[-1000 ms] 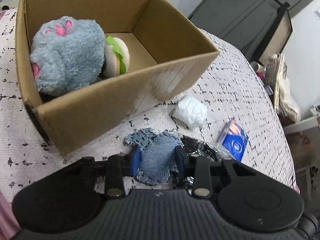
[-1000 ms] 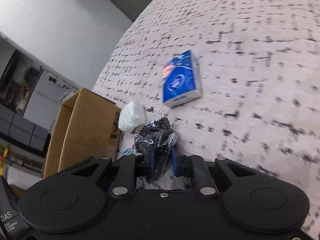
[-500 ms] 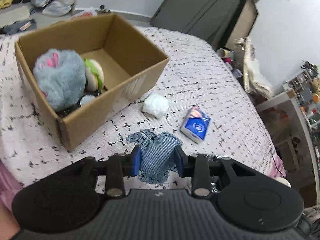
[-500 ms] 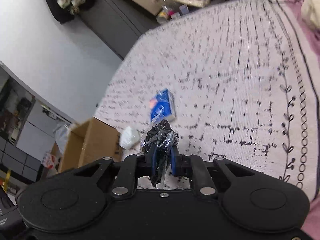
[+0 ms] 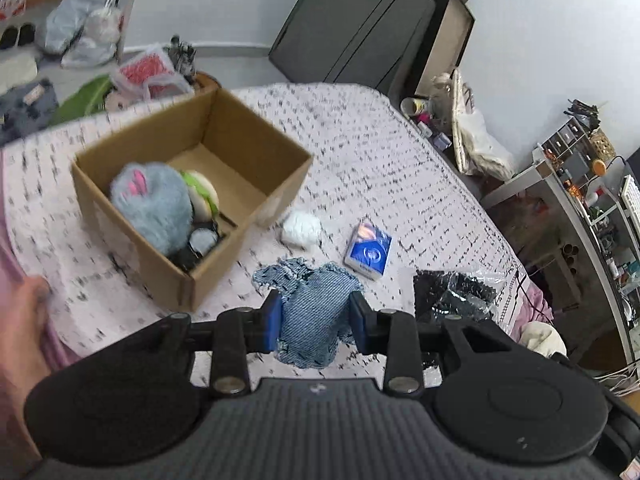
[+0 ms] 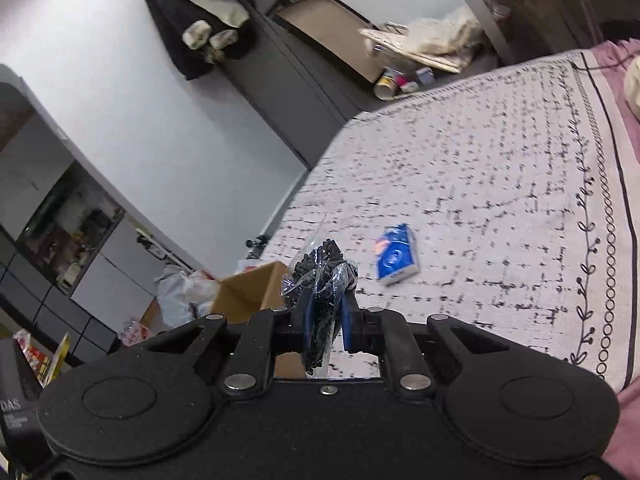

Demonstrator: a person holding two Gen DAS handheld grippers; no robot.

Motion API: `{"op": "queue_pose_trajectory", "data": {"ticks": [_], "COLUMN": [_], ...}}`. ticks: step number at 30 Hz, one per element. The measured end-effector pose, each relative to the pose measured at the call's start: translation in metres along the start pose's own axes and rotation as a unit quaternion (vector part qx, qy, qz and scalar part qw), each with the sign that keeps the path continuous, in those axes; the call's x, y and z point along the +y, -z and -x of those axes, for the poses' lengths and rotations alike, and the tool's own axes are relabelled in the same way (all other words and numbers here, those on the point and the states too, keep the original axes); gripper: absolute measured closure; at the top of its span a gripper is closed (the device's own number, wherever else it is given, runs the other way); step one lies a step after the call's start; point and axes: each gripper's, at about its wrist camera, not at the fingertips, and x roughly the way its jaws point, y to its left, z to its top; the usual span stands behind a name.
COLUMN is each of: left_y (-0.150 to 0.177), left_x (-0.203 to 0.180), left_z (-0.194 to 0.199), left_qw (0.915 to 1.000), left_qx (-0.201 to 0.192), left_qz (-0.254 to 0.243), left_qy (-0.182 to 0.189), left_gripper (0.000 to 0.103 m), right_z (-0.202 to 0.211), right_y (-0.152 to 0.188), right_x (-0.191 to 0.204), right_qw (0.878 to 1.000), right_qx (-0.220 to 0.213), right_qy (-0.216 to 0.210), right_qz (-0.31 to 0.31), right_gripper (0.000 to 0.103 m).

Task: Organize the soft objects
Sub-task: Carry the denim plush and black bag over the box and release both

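Observation:
My left gripper [image 5: 316,320] is shut on a blue denim cloth [image 5: 312,312] and holds it high above the bed. My right gripper [image 6: 326,318] is shut on a clear bag of black pieces [image 6: 320,280], which also shows in the left wrist view [image 5: 452,292] to the right of the denim. An open cardboard box [image 5: 256,204] on the bed holds a grey plush toy [image 5: 152,208] and a plush burger [image 5: 204,196]. A crumpled white soft lump [image 5: 300,230] and a blue tissue pack [image 5: 368,254] lie on the bed beside the box.
The bed has a white blanket with black dashes [image 6: 480,200] and a pink edge. A person's hand [image 5: 20,320] is at the left. Dark cabinets, bags and cluttered shelves [image 5: 580,184] surround the bed. The tissue pack also shows in the right wrist view [image 6: 396,256].
Both grippers have risen well above the bed, carrying the denim cloth and the bag. The box, white lump and tissue pack now look smaller and farther below.

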Motion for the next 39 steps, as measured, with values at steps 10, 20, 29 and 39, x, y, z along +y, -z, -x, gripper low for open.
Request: {"op": "queue_pose_trajectory", "data": {"ticks": [10, 20, 29, 39], "left_y": [-0.030, -0.064, -0.090, -0.116], "left_x": [0.018, 0.021, 0.040, 0.069], "left_z": [0.031, 0.046, 0.035, -0.002], "left_qw": [0.9995, 0.9967, 0.9962, 0.9980], "left_qx": [-0.031, -0.059, -0.064, -0.061], "left_qz": [-0.002, -0.055, -0.058, -0.016], "left_qy": [-0.010, -0.002, -0.002, -0.009], "left_gripper": [0.069, 0.069, 0.069, 0.069], "right_z": [0.005, -0.002, -0.021, -0.055], "right_y": [-0.001, -0.002, 0.003, 0.005], "right_x": [0.021, 0.048, 0.067, 0.084], "right_qw": [0.999, 0.998, 0.998, 0.998], "right_qx": [-0.015, -0.009, -0.006, 0.001], "right_qy": [-0.030, -0.048, -0.048, -0.025], "right_qz": [0.017, 0.039, 0.048, 0.058], "right_gripper": [0.089, 0.089, 0.089, 0.089]}}
